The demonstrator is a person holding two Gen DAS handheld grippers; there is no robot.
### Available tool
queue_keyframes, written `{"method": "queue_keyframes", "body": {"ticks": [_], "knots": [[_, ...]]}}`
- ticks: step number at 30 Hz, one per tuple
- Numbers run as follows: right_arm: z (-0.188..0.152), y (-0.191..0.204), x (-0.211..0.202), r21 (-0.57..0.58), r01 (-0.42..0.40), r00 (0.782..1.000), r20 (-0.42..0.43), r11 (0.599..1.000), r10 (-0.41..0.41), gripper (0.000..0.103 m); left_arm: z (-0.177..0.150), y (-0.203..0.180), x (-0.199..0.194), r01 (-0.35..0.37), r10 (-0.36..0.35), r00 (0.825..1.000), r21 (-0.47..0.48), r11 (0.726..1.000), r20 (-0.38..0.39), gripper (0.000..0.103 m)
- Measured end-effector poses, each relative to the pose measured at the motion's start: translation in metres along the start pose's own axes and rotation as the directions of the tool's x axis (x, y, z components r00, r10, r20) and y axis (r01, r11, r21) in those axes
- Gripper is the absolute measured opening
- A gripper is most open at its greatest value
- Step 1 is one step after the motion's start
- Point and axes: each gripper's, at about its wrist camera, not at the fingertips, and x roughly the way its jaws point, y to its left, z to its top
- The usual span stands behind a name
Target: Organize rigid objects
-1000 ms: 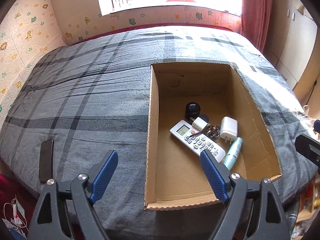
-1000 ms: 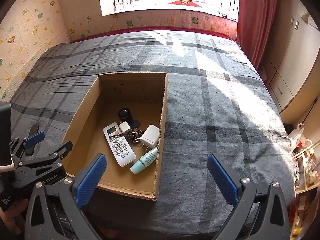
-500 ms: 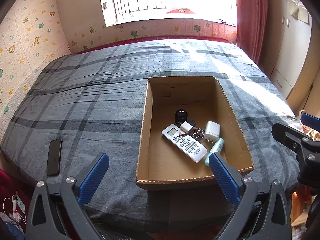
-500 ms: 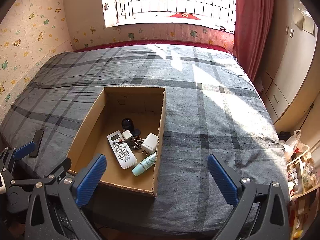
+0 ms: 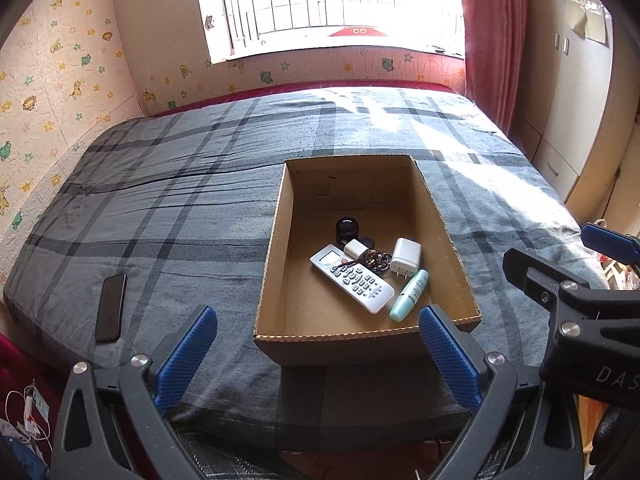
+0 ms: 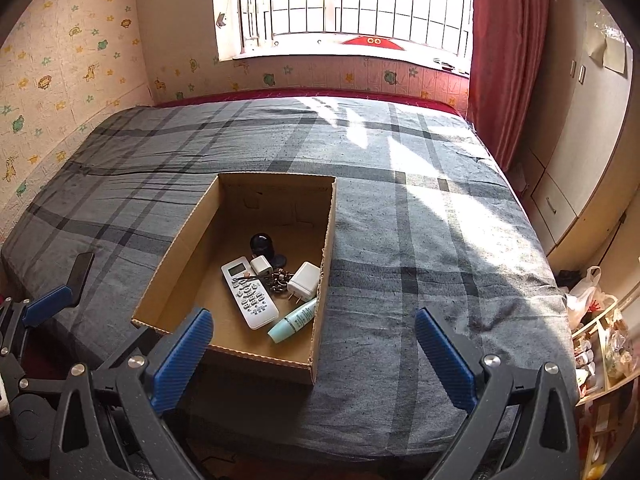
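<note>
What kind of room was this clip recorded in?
Most likely a bedroom, perhaps a child's: a wide bed under a grey plaid cover fills the room, cartoon-animal wallpaper lines the walls, and a red curtain hangs beside the barred window.

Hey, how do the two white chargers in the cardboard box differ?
The larger charger is the bigger block and shows metal prongs pointing toward the mint tube; the smaller charger shows none from here. The smaller charger touches the remote; the larger charger lies apart from it, across the keys. Both are white and boxy.
</note>
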Motion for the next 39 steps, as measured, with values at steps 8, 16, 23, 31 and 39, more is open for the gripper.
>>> {"method": "queue_keyframes", "body": {"ticks": [8, 16, 23, 31, 39], "knots": [[-0.011, 0.001, 0.001, -0.002, 0.009, 1.0, -0.011, 1.0, -0.009, 0.103, -0.007, -0.008, -0.003, -0.009, 0.009, 1.0, 0.007, 1.0, 0.008, 0.103], [-0.011, 0.001, -0.001, 0.003, 0.012, 1.0, -0.007, 1.0, -0.012, 0.103, -0.008, -0.008, -0.005, -0.022, 0.021, 1.0, 0.009, 1.0, 0.014, 0.103], [-0.012, 0.001, -0.003, 0.004, 0.015, 1.0, 0.0, 1.0, -0.015, 0.103, -0.008, -0.009, -0.007, -0.025, 0.025, 1.0, 0.009, 1.0, 0.019, 0.103], [-0.011, -0.001, -0.007, 0.005, 0.022, 1.0, 0.01, 1.0, -0.022, 0.103, -0.007, -0.011, -0.008, -0.025, 0.025, 0.999, 0.01, 1.0, 0.024, 0.103], [-0.008, 0.0, -0.009, 0.002, 0.036, 0.999, 0.023, 0.999, -0.036, 0.103, -0.004, -0.012, -0.009, -0.02, 0.02, 0.999, 0.008, 1.0, 0.031, 0.103]]}}
